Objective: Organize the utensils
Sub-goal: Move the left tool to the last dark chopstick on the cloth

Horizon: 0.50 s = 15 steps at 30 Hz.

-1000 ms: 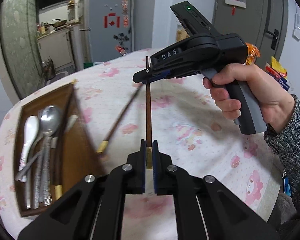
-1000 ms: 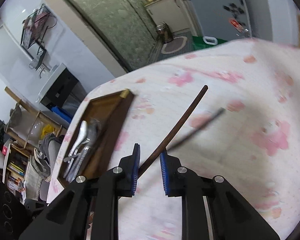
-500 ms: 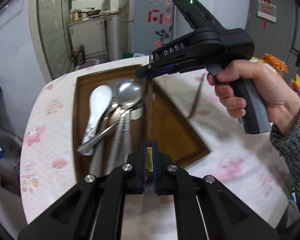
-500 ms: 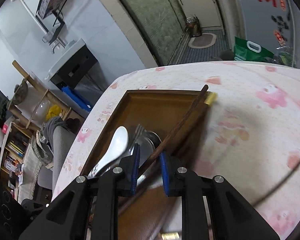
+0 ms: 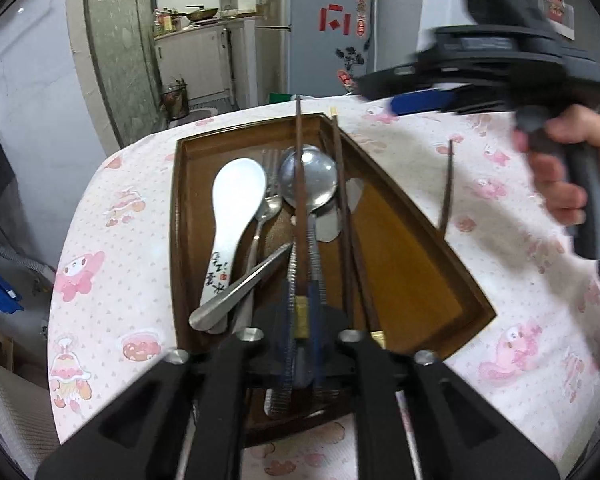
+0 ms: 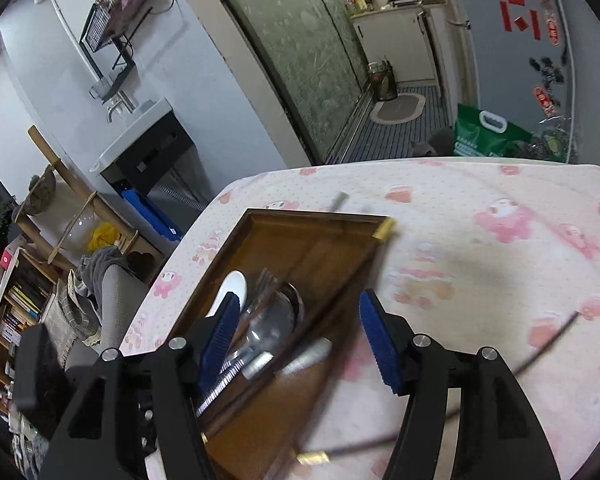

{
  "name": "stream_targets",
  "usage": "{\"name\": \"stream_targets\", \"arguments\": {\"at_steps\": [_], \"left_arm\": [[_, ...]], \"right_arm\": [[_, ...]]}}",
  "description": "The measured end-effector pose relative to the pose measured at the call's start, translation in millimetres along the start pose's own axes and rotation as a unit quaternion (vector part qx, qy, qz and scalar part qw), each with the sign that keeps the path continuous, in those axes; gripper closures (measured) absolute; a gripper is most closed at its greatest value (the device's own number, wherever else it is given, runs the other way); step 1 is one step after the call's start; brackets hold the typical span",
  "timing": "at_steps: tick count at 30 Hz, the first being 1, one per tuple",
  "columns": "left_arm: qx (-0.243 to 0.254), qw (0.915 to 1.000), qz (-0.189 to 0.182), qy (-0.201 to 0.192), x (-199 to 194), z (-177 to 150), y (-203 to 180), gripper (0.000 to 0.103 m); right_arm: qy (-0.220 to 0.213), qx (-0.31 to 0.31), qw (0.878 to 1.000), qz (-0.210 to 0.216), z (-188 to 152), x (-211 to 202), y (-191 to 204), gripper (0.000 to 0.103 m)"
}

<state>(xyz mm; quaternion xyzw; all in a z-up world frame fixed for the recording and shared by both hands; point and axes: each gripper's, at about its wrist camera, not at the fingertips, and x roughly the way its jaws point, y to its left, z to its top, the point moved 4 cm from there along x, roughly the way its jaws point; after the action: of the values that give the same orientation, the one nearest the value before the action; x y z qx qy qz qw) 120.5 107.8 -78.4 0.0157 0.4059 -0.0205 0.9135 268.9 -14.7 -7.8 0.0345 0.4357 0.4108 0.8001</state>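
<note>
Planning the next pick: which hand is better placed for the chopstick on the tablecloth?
Right. The right gripper has just opened, empty, near that chopstick; the left gripper, just opening, has another chopstick between its fingers over the tray.

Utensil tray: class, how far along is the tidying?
Done: white spoon, metal spoon and one chopstick lie in the tray. In hand: the second chopstick sits between the left gripper's jaws, which have just been opening. Left: the last chopstick lies on the tablecloth.
</note>
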Motion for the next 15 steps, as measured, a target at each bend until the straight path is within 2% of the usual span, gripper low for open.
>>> {"name": "stream_targets", "arguments": {"at_steps": [1,2,4,5,10,12,15], "left_arm": [[-0.002,1.0000,0.007,-0.007,-3,-1,0,0.043],[-0.004,0.9999,0.003,-0.012,-4,0,0,0.037],[0.000,0.9997,-0.003,-0.024,-14,0,-6,0.034],[0.005,0.9996,-0.003,-0.029,-18,1,-9,0.028],[0.044,0.9964,-0.048,-0.055,-37,19,-50,0.027],[0.066,0.9930,-0.084,-0.049,-34,28,-79,0.027],[0.102,0.9882,-0.109,-0.035,-17,36,-117,0.027]], "right_arm": [[-0.004,-0.002,1.000,-0.002,-4,-8,-3,0.036],[-0.008,-0.006,1.000,-0.002,-9,-17,-8,0.035],[-0.012,-0.010,1.000,-0.001,-17,-31,-15,0.034],[-0.017,-0.011,1.000,-0.005,-22,-42,-22,0.034],[-0.039,0.013,0.999,-0.014,-31,-78,-56,0.034],[-0.045,0.024,0.999,-0.019,-35,-89,-70,0.034],[-0.050,0.039,0.998,-0.023,-42,-102,-93,0.034]]}}
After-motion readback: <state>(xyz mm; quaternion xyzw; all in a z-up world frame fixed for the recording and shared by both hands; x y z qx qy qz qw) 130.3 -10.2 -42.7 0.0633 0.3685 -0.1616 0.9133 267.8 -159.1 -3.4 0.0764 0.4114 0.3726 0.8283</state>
